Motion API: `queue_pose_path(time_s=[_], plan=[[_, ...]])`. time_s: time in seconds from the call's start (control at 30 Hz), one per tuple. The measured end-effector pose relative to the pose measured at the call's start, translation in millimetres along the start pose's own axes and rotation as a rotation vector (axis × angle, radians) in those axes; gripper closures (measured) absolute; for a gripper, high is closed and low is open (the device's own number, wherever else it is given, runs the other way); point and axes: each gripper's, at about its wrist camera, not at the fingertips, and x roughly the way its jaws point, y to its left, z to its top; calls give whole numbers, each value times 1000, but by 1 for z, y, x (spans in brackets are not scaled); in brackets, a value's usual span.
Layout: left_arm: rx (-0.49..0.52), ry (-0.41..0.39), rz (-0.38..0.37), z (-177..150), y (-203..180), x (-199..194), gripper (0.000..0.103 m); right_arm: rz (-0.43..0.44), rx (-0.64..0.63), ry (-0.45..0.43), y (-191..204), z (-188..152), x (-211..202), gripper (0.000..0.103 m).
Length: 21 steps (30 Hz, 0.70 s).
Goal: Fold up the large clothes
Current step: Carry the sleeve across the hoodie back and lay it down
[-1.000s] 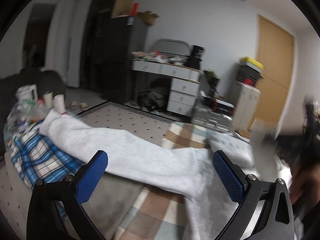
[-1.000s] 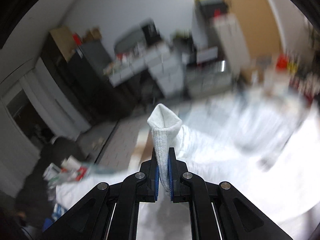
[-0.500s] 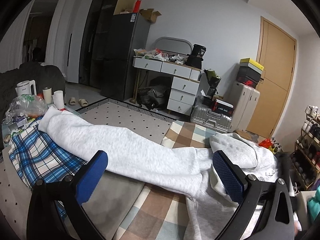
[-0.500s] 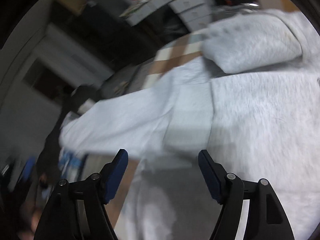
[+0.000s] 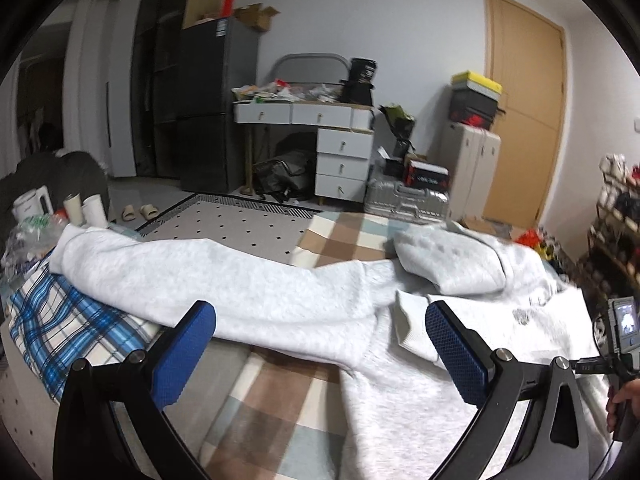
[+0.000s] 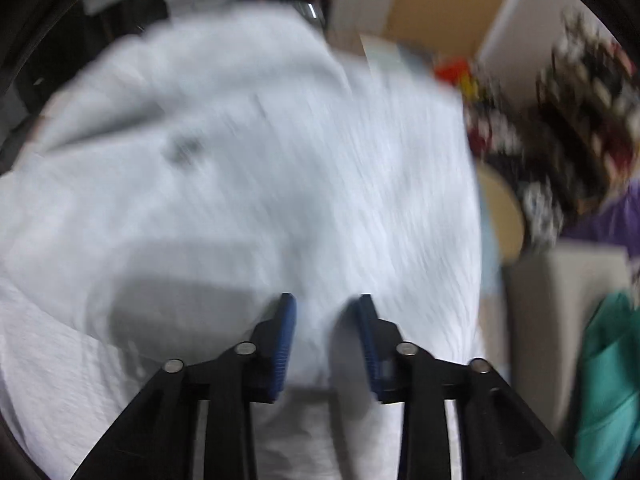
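A light grey hooded sweatshirt (image 5: 248, 280) lies spread on a checked blanket (image 5: 280, 392), one sleeve stretched far to the left and its hood (image 5: 452, 264) bunched at the back. A ribbed cuff (image 5: 412, 328) lies folded onto the body. My left gripper (image 5: 318, 316) hovers open and wide above the sleeve and armpit, holding nothing. My right gripper (image 6: 326, 304) points steeply down at the sweatshirt's body (image 6: 248, 152); its jaws are closing with grey cloth showing in the gap, in a blurred view. Part of the right-hand tool (image 5: 622, 328) and a hand (image 5: 620, 400) show at the left wrist view's right edge.
A blue plaid cloth (image 5: 60, 320) lies under the sleeve end, with paper cups (image 5: 94, 208) and a kettle behind it. Farther back stand a drawer desk (image 5: 340, 148), a silver suitcase (image 5: 404, 200) and a shoe rack (image 5: 616, 208). Right of the sweatshirt are a round stool (image 6: 500, 216) and teal fabric (image 6: 608, 380).
The right gripper let go of the ribbed cuff, opened wide, then swung down and right over the sweatshirt's body with its jaws narrowing. The cuff now lies on the body. The left gripper shifted slightly.
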Motion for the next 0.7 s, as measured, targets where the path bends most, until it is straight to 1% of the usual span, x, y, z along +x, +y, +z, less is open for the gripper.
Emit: queue_pose_path(time_s=[0.03, 0.07, 0.1, 0.13, 0.17, 0.2, 0.23, 0.27, 0.3, 0.33, 0.37, 0.4, 0.43, 0.47, 0.53, 0.57, 0.63, 0.67, 0.7], plan=[[10, 3, 1, -2, -3, 0, 1, 1, -2, 21, -1, -1, 2, 75], [20, 6, 2, -3, -6, 0, 1, 4, -9, 16, 1, -1, -1, 75], [33, 10, 1, -4, -9, 1, 1, 18, -17, 28, -1, 0, -4, 73], [41, 11, 2, -5, -10, 1, 1, 44, -31, 19, -1, 0, -9, 74], [49, 12, 5, -5, -12, 1, 1, 55, -34, -10, -2, 2, -16, 74], [61, 12, 9, -6, -13, 1, 1, 60, -36, -60, -1, 2, -25, 76], [68, 13, 13, -6, -14, 2, 1, 48, -28, -99, -1, 1, -28, 73], [73, 16, 17, -7, -14, 3, 1, 41, -14, -85, 1, 3, -21, 68], [74, 23, 20, -7, -14, 5, 1, 58, 2, -40, 4, 6, -9, 61], [72, 30, 22, -7, -16, 5, 1, 82, 13, 18, 5, 5, 4, 60], [65, 40, 22, -7, -15, 7, 1, 65, 6, -25, 8, 3, 3, 61], [48, 54, 17, -6, -11, 10, 1, 59, -16, -24, 16, 5, -2, 56], [35, 64, 10, -7, -11, 12, 1, 81, -57, 14, 26, 3, -1, 56], [26, 76, 3, -6, -9, 14, 1, 97, -67, -3, 32, -2, -9, 58], [22, 98, 4, -6, -7, 19, 1, 137, -65, -75, 41, -12, -31, 58], [21, 103, 9, -6, -5, 20, 1, 184, -68, -126, 49, -22, -50, 57], [7, 105, -5, -6, 1, 18, 1, 243, -54, -197, 63, -37, -79, 49], [-13, 104, -29, -6, 5, 16, 1, 278, -35, -264, 69, -52, -100, 36], [-31, 102, -61, -6, 9, 14, 1, 298, -22, -314, 73, -54, -114, 26]])
